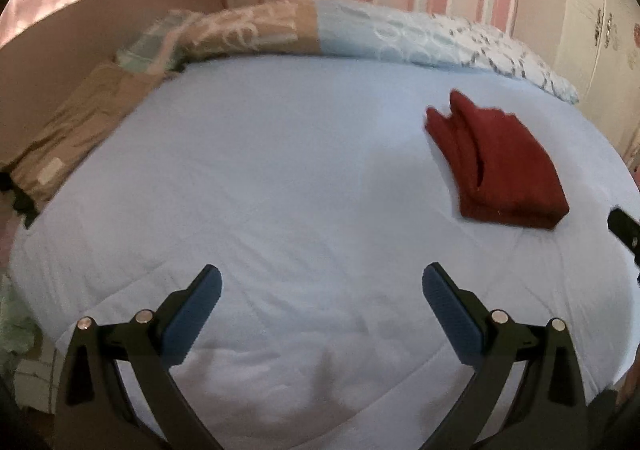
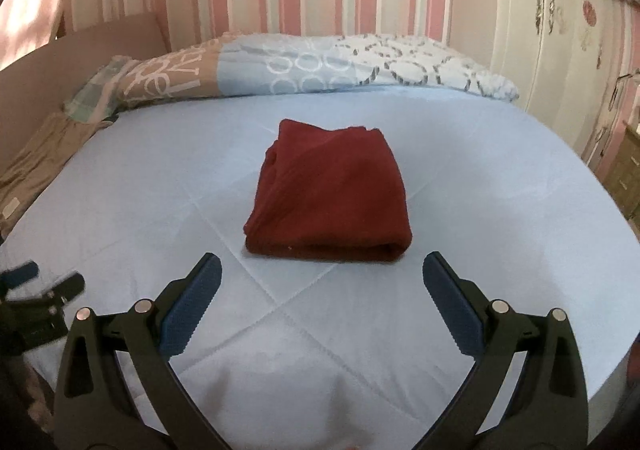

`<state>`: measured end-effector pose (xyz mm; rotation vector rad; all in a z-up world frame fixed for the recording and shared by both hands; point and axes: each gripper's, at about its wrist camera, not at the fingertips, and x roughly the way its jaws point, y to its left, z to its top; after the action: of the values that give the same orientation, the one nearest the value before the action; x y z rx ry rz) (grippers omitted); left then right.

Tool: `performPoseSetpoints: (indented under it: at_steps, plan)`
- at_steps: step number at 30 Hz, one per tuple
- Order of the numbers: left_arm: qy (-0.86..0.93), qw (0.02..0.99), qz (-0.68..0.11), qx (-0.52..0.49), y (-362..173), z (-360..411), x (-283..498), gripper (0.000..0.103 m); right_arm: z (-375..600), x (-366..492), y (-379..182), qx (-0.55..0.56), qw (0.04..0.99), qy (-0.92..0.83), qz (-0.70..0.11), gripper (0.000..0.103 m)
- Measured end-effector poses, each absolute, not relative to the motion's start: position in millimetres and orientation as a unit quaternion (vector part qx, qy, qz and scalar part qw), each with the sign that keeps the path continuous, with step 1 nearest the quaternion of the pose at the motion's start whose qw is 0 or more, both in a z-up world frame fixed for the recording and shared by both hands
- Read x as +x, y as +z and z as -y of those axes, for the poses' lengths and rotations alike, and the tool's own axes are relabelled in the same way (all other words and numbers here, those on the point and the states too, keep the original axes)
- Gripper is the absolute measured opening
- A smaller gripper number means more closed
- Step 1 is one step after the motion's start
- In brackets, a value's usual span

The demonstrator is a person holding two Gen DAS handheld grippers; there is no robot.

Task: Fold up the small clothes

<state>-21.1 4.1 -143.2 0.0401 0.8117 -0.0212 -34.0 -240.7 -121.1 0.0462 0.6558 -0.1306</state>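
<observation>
A: So, where does the dark red folded cloth garment (image 2: 328, 190) lie?

B: In the right wrist view it sits at centre frame on the pale blue quilted bed cover (image 2: 500, 178), its rounded fold edge turned toward the right gripper (image 2: 322, 270), just beyond the fingertips and not touching them.

A: And that gripper's jaws?

B: Spread wide, holding nothing. The left gripper (image 1: 322, 282) is likewise spread and empty, with bare cover between its blue ribbed pads (image 1: 192, 318).

A: Room around it?

B: Open cover on every side. A patterned blue-and-beige duvet (image 2: 304, 66) lines the upper edge, well apart from the garment.
</observation>
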Motion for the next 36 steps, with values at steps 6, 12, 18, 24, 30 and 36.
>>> performPoseSetpoints:
  at_steps: [6,12,18,24,30,36]
  plan:
    - [-0.03,0.929,-0.369,0.003,-107,-14,-52,0.101,232,-65,-100,0.015,0.948,-0.073,-0.308,0.1]
    - [-0.043,0.939,-0.342,0.001,-64,-14,-75,0.101,228,-92,-67,0.009,0.955,-0.089,-0.284,0.1]
    - [-0.025,0.954,-0.297,0.027,-27,-6,-97,0.101,230,-108,-40,0.005,0.96,-0.1,-0.261,0.1]
    - [-0.035,0.959,-0.281,0.023,-14,-3,-107,0.101,232,-114,-36,0.009,0.96,-0.099,-0.26,0.1]
    - [-0.023,0.961,-0.272,0.032,-12,0,-107,0.101,231,-117,-34,0.01,0.96,-0.1,-0.26,0.1]
    - [-0.02,0.963,-0.266,0.034,-11,0,-106,0.101,229,-116,-34,0.009,0.961,-0.103,-0.258,0.1]
